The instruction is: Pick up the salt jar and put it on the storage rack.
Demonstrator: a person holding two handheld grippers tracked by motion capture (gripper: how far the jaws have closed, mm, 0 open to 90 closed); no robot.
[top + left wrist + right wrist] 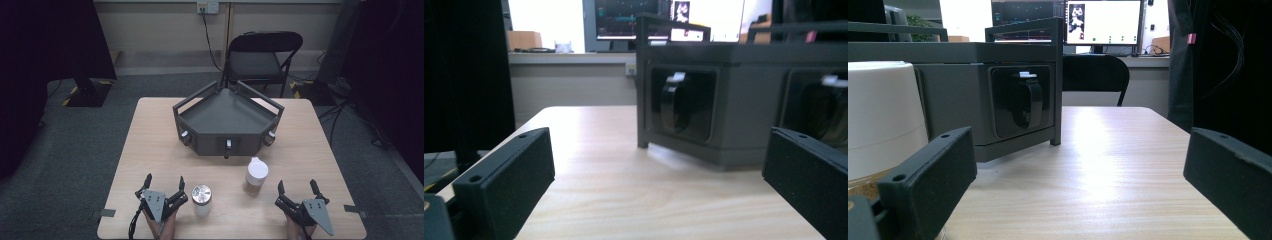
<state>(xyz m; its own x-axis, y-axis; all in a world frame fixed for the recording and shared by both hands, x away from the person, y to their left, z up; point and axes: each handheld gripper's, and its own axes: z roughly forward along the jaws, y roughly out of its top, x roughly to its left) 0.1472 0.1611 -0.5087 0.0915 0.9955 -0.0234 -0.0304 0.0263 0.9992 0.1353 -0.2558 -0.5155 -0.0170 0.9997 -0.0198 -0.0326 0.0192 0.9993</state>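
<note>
Right now two containers stand on the wooden table (150, 145) on the person's side of the dark grey tray (227, 117), which serves as the landmark. A jar with a shiny metal lid (202, 199) stands well in front of the tray and a little to its left, and a white-lidded jar (256, 175) stands nearer the tray's front face, slightly to its right (its contents look brownish through the lower part).

The left gripper (164, 182) hovers at the table's near edge, well in front of the tray's left corner and just beside the metal-lidded jar; its jaws stand wide apart with nothing between them. The right gripper (297, 187) sits well in front of the tray's right corner, near the white-lidded jar, its jaws also spread wide and empty.

On the tray's front faces sit recessed black knobs (228, 146). Beyond the tray, past the table's far edge, stands a black folding chair (262, 55).
</note>
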